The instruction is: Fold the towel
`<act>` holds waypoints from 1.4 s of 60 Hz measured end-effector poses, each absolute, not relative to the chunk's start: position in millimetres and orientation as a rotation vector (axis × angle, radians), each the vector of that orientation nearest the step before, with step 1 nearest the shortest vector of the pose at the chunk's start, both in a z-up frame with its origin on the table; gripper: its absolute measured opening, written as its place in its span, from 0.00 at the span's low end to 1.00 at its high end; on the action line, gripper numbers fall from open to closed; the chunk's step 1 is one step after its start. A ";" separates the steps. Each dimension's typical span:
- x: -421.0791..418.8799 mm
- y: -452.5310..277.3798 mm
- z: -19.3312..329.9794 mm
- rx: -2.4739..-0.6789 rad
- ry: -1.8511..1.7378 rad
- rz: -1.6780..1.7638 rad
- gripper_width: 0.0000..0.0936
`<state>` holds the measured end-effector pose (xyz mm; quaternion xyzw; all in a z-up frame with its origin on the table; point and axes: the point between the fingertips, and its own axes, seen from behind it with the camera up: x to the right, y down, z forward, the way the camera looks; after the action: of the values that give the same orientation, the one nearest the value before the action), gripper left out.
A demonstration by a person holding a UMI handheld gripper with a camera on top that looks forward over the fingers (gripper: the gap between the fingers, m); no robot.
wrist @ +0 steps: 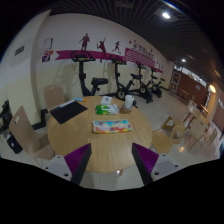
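Note:
A folded towel [111,126] with green, white and reddish bands lies on a round wooden table [80,140], a little beyond my fingers and slightly right of the table's middle. My gripper [112,163] is held above the table's near edge, apart from the towel. Its two fingers with purple pads [79,160] stand wide apart with only bare table between them. The gripper is open and holds nothing.
A dark flat mat or laptop [68,111] lies on the table's far left. A small brown object [105,104] sits behind the towel. Chairs [25,130] stand left and right [185,122]. Exercise bikes [125,85] line the back wall.

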<state>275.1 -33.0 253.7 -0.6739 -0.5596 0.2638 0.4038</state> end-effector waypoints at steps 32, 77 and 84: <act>161.8 -132.7 211.5 -1.563 -1.513 0.786 0.91; -103.0 -57.9 -8.2 -1.656 -1.619 0.729 0.84; -106.1 -41.6 -9.5 -1.658 -1.609 0.650 0.14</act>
<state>-106.1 -41.6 -9.5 -0.6438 -0.6248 0.2524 0.3625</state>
